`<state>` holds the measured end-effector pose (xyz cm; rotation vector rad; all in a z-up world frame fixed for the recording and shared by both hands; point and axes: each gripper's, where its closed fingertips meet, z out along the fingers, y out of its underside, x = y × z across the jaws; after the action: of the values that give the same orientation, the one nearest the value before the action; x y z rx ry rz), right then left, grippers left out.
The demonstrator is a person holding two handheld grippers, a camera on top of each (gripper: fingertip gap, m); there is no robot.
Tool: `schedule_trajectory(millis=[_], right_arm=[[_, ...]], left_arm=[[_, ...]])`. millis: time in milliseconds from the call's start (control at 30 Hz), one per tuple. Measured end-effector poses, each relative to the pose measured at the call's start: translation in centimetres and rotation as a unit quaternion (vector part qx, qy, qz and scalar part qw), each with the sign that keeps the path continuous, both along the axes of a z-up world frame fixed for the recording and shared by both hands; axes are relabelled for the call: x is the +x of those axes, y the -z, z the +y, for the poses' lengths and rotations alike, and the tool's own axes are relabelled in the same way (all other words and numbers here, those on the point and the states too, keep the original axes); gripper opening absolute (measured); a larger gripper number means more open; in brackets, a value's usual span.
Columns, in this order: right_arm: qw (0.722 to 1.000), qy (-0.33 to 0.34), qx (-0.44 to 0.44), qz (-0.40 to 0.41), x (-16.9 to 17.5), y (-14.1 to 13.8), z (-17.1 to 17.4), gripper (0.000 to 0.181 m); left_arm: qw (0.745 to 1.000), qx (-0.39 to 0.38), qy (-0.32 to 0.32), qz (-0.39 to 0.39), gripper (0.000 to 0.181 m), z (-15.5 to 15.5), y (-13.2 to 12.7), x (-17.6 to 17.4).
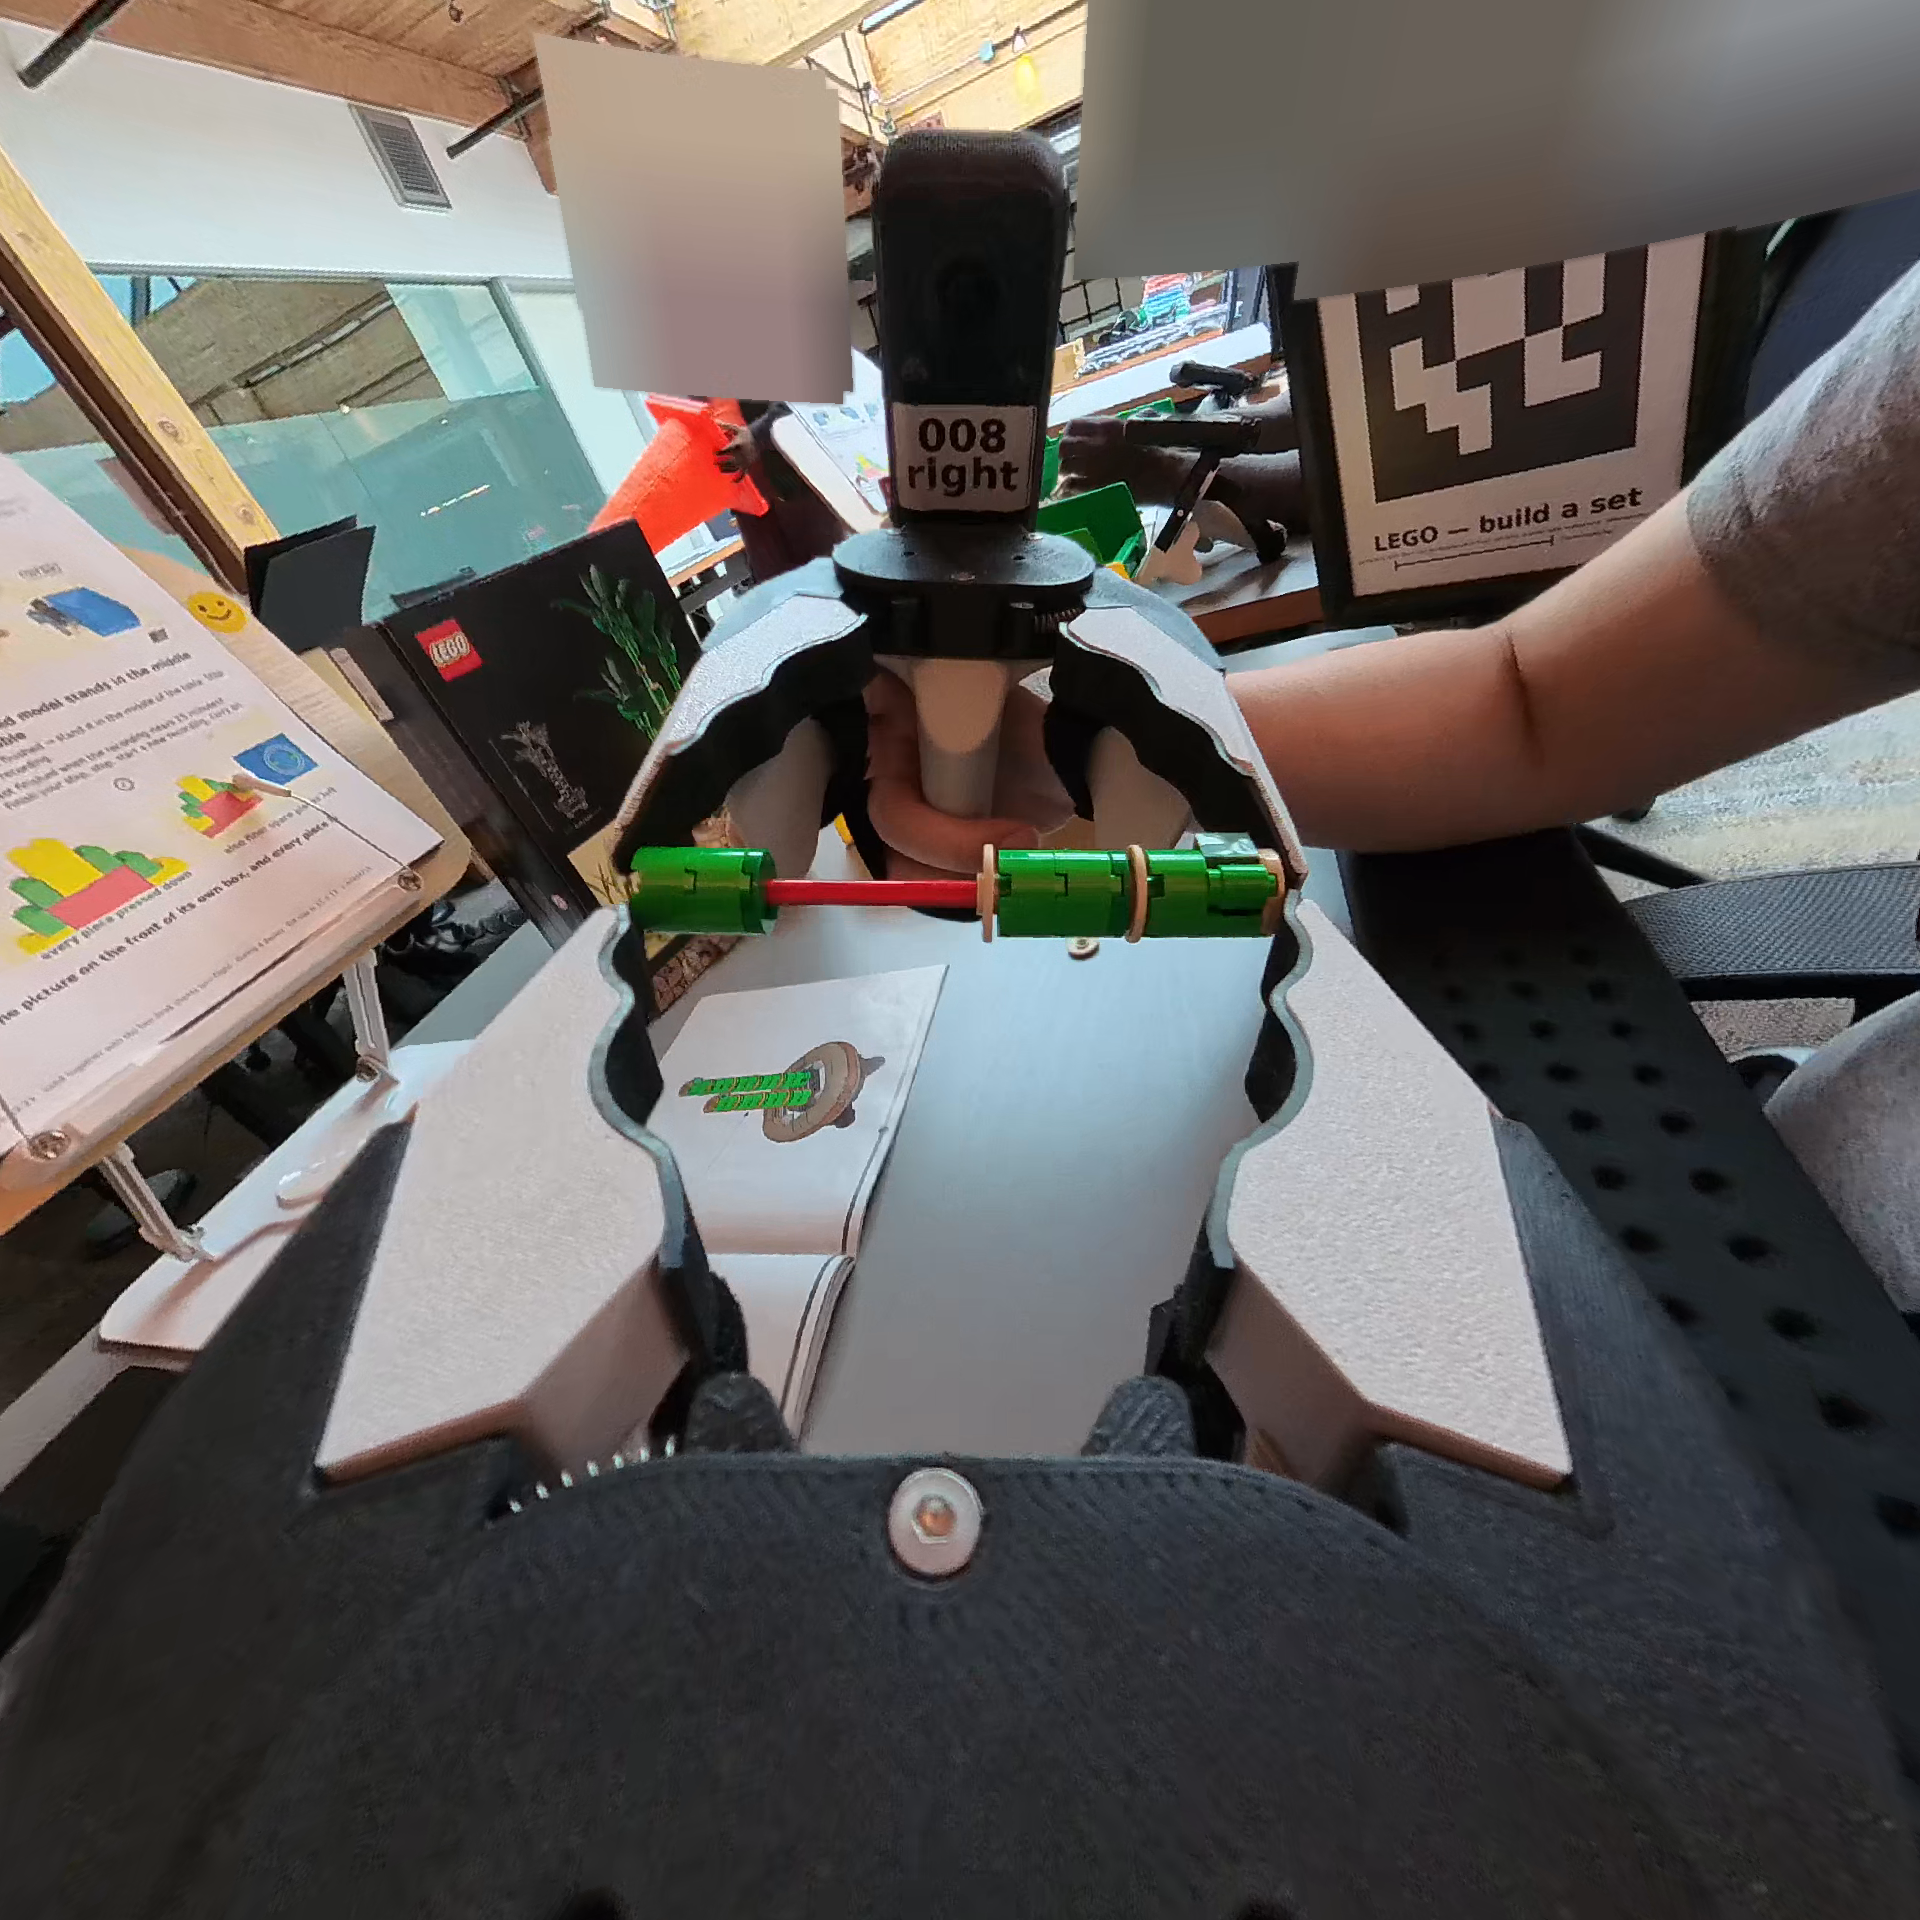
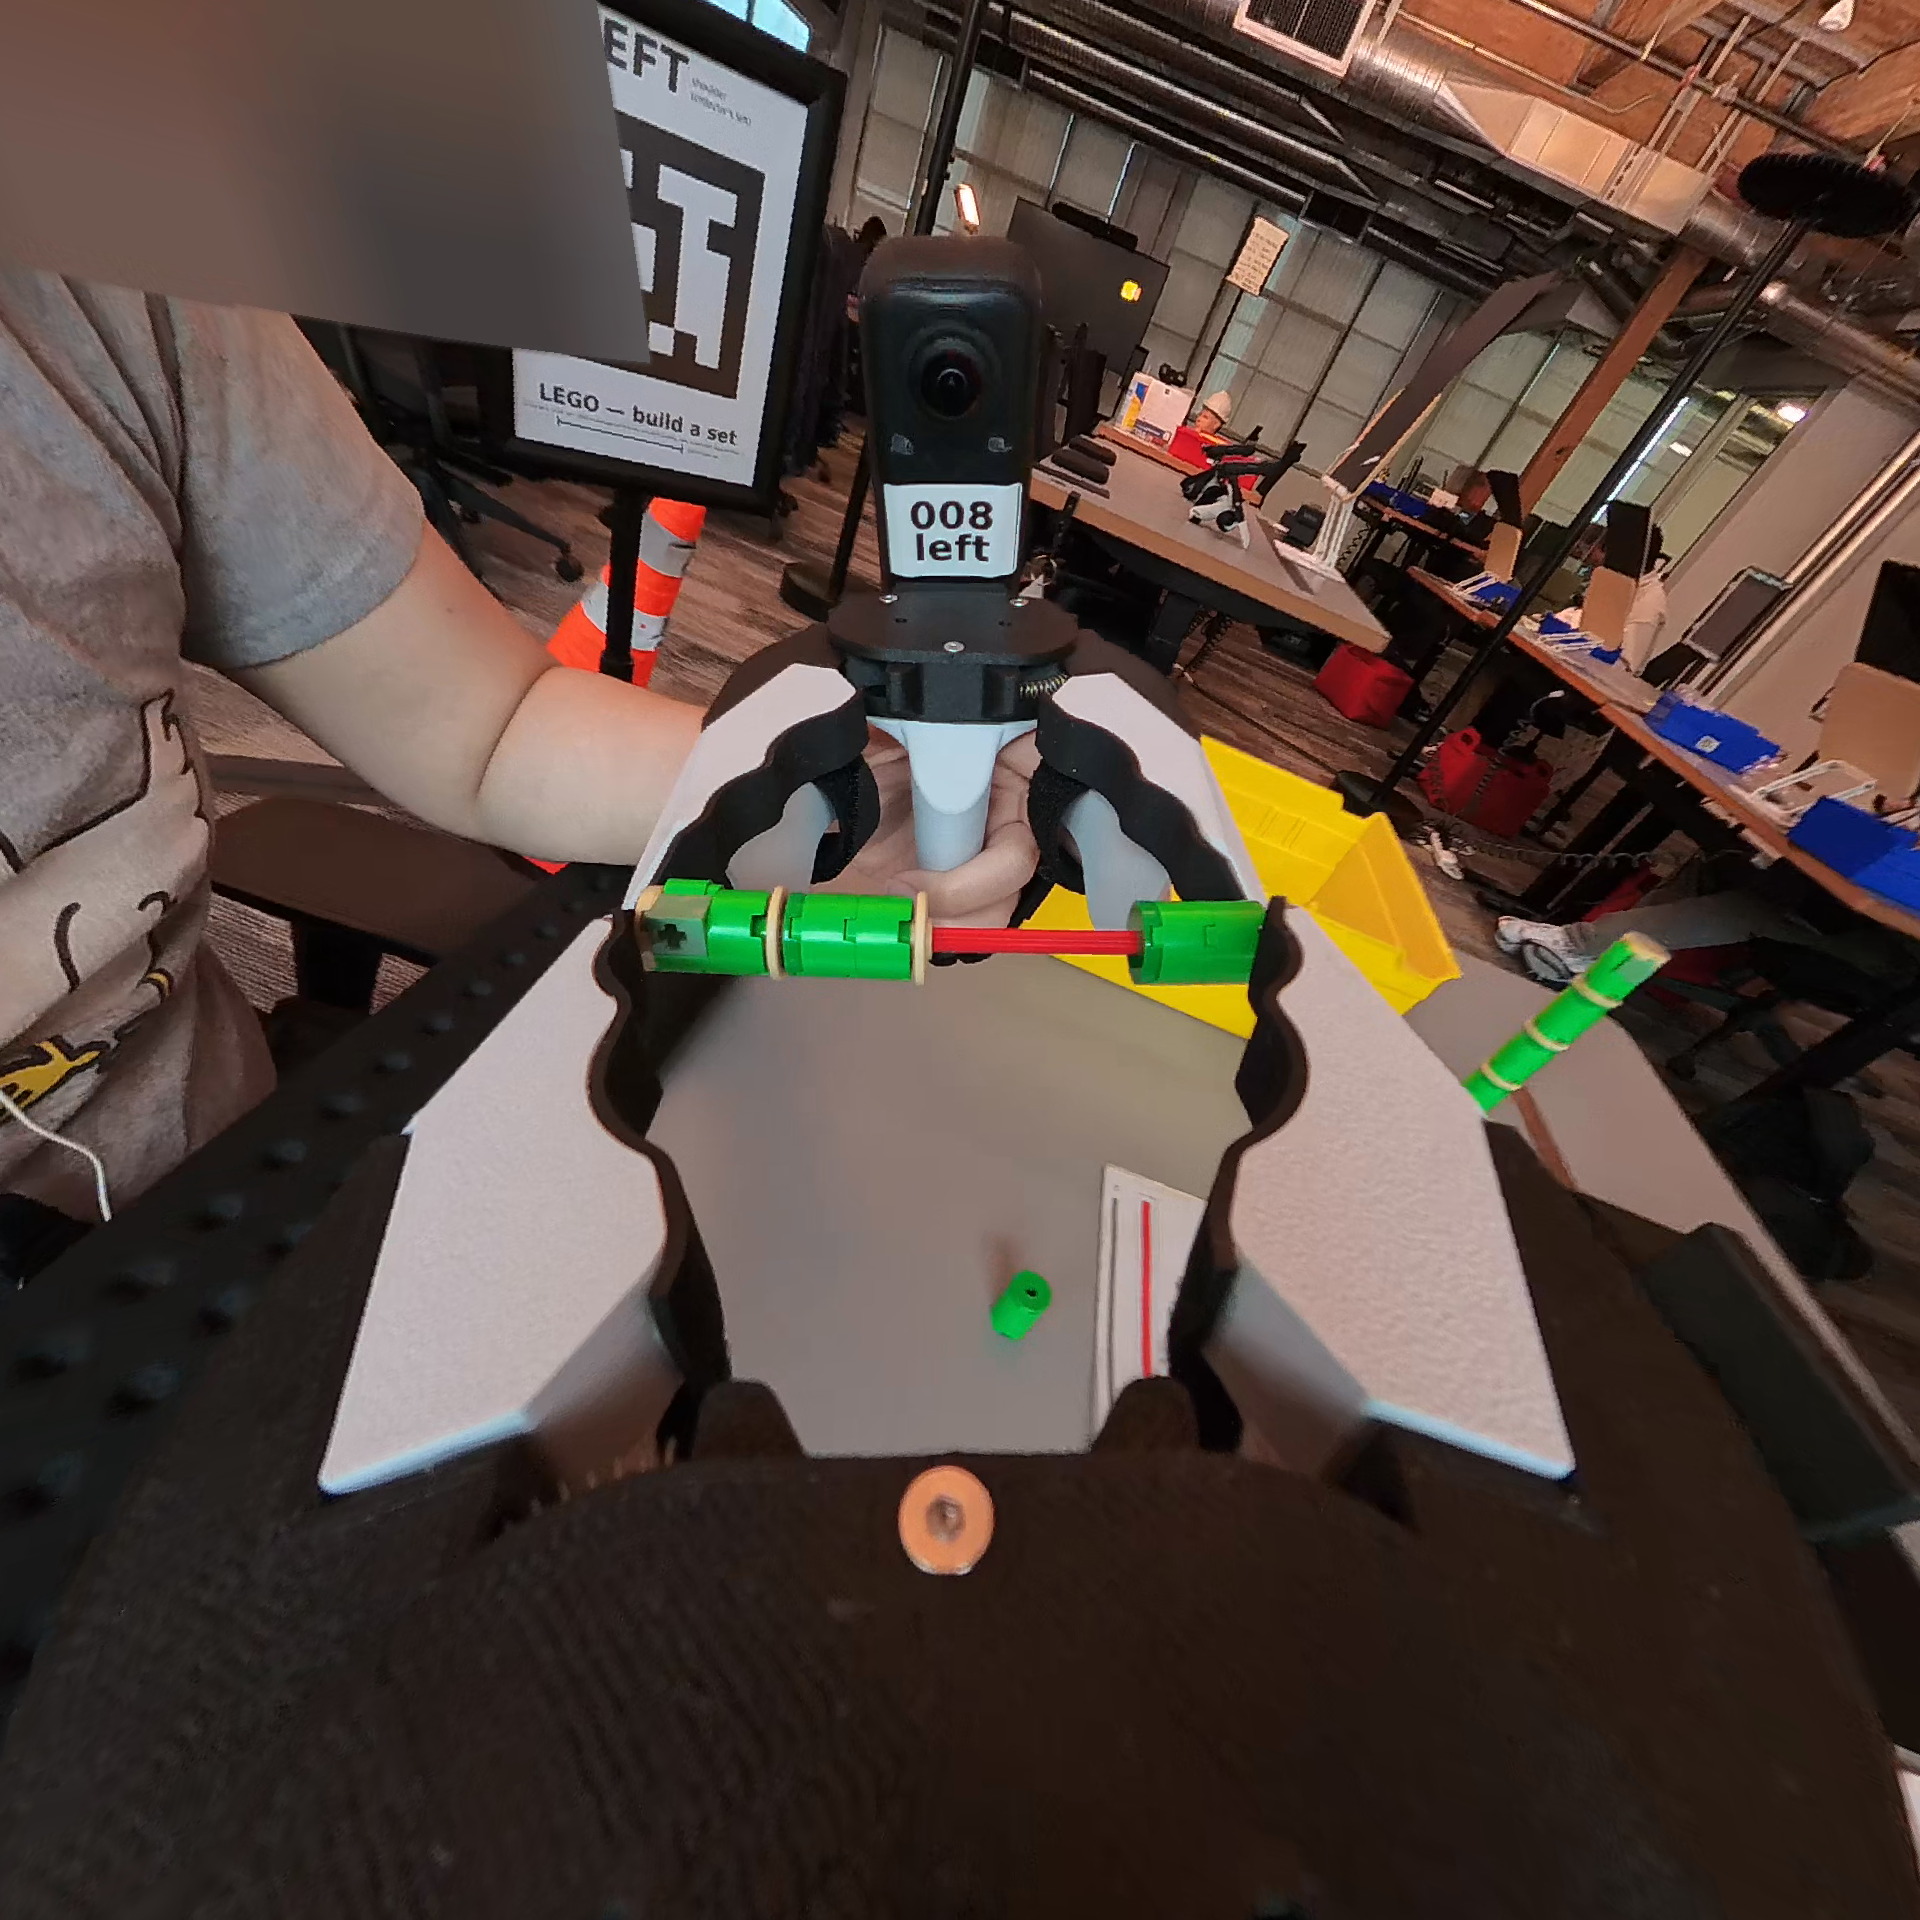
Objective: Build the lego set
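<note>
The bamboo stalk (image 1: 1060,894) is up in the air above the table (image 2: 883,1195), lying crosswise, dead centre between two grippers that face each other. It's a thin red axle (image 1: 873,891) threaded through green cylinders with tan rings. In the left wrist view, two joined segments sit at the right end and one lone green sleeve (image 1: 701,888) at the left end, with bare axle showing between them.

The left gripper (image 1: 956,935) has a fingertip at each end of the stalk, bracketing it lengthwise. The right gripper (image 2: 948,956) does the same from the far side. Both look closed on the two ends, though which one carries the load I can't tell.

My read: this thing is very light and rigid plastic, but the axle is slender and the sleeves are glossy and round, so it could roll or pop out of an end-on pinch. The exposed axle is the weak spot. Better to press squarely on the flat end faces, or take the thick green segments, never the red rod. A straight squeeze along the length should slide that lone sleeve home.

Farther out: a loose green piece (image 2: 1020,1304) and a spare red rod (image 2: 1146,1288) lie near on the table, another stalk (image 2: 1558,1023) stands tilted at the right, a yellow bin (image 2: 1340,894) sits beyond, and the booklet (image 1: 800,1101) lies open below.
</note>
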<state>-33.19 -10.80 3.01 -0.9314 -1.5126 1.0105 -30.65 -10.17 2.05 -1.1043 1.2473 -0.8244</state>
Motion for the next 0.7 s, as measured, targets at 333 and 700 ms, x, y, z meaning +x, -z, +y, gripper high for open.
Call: schedule_trajectory(millis=[333, 700], right_arm=[[0.995, 0.05, 0.071, 0.045, 4.7, -6.1, 0.2, 0.115], [0.986, 0.098, 0.134, 0.011, 7.6, -10.1, -0.3, 0.115]], left_arm=[[0.994, 0.073, 0.039, 0.064, 0.116, 0.0, -5.8, 4.5], [0.986, 0.132, 0.07, 0.069, 0.116, -0.4, -10.1, 7.8]])
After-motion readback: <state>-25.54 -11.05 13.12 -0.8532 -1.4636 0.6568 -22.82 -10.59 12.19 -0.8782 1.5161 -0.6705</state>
